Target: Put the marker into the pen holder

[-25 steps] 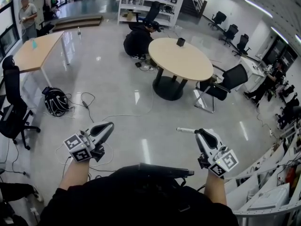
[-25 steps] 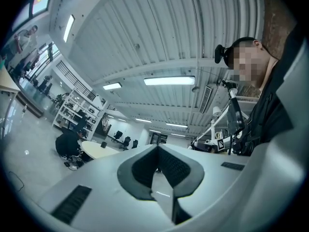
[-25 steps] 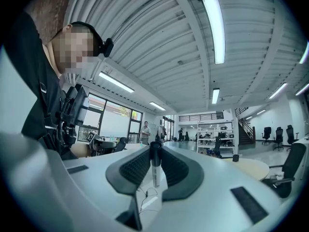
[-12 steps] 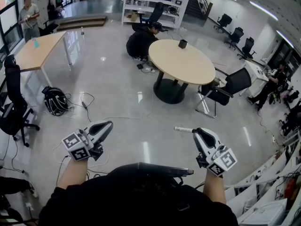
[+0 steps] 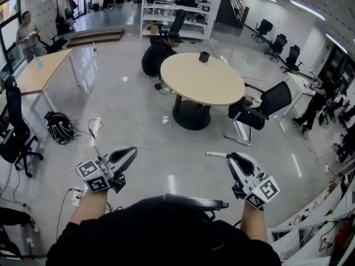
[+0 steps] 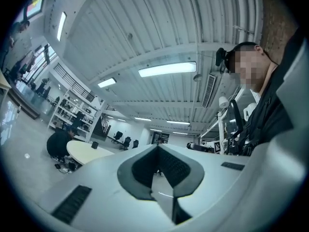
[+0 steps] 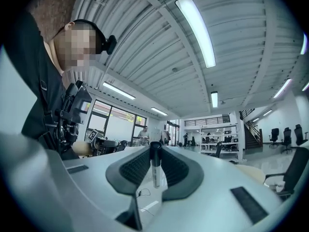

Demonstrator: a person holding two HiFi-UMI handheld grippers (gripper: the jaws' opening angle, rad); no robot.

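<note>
White marker (image 5: 217, 154) pinched in your right tool (image 5: 231, 156); your left tool (image 5: 131, 151) pressed together, empty; pen holder (image 5: 204, 56) on far desk (image 5: 202, 85).

Marker (image 5: 216, 154): in the head view only the front end sticks out of the right gripper (image 5: 233, 156), the rest is buried between the jaws. Pen holder (image 5: 204, 56) on the round table (image 5: 222, 87) is too small to tell its contents. Crouching person (image 5: 156, 54) is partly hidden behind the table. Black chair (image 5: 12, 127) is cut by the left edge. Both forearms disappear under the wearer's dark torso (image 5: 166, 231). In the gripper views, the jaw bases run off the bottom edge.
</note>
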